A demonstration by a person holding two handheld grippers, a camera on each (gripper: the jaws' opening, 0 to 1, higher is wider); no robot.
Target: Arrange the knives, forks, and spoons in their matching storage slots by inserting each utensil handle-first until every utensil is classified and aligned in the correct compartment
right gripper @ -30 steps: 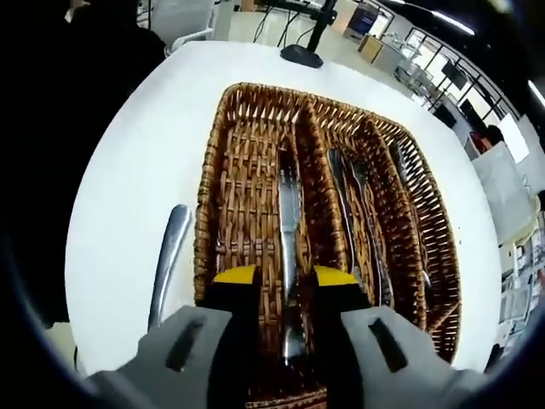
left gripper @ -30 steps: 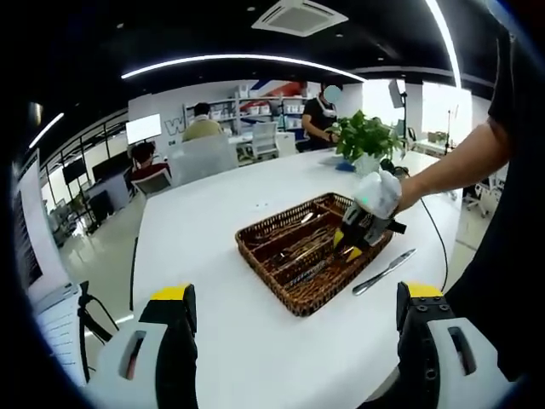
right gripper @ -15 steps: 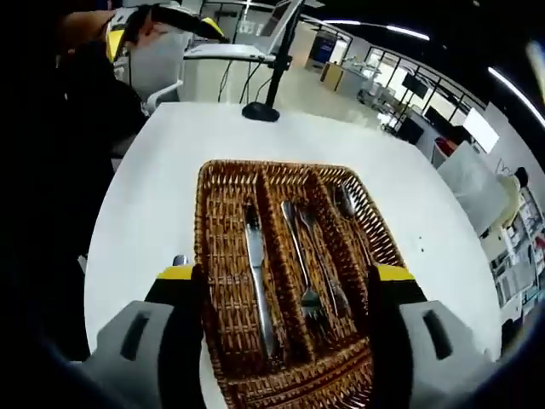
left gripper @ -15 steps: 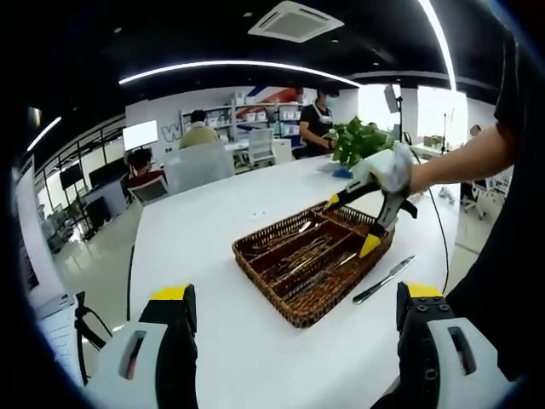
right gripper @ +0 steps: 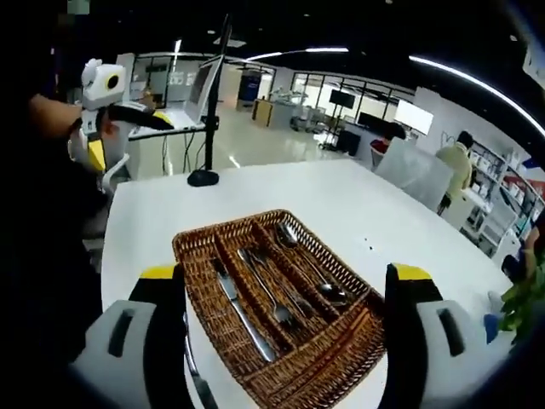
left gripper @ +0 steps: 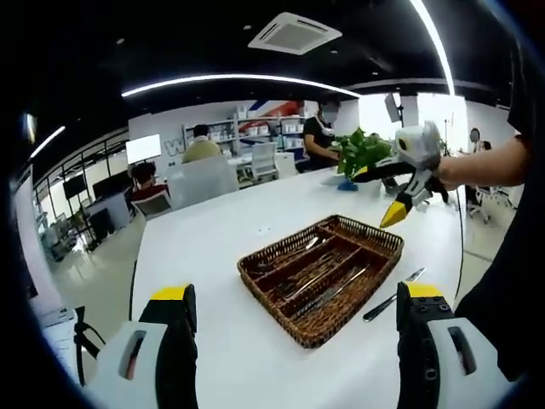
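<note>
**A:** Any news of the right gripper?

**B:** Down in the basket a second ago, pinched on a knife. Now lifted well above the basket's far side, jaws spread wide, nothing between them.

**A:** So, one knife delivered?

**B:** Looks that way. Lying flat along one of the basket's long slots, lengthwise with the dividers. Can't tell from here which end went in first.

**A:** And the rest of the basket?

**B:** Forks in the slot next to that knife, spoons one slot further on. Sorted by kind, as far as can be made out, though a little loose and overlapping within the slots.

**A:** Finished, then?

**B:** Not yet. Still one more knife flat on the table, just outside the basket's long side, not touching it. Probably the next thing to fetch.

**A:** Left gripper?

**B:** Hanging back on the near side of the basket, jaws wide apart, carrying nothing.
</note>
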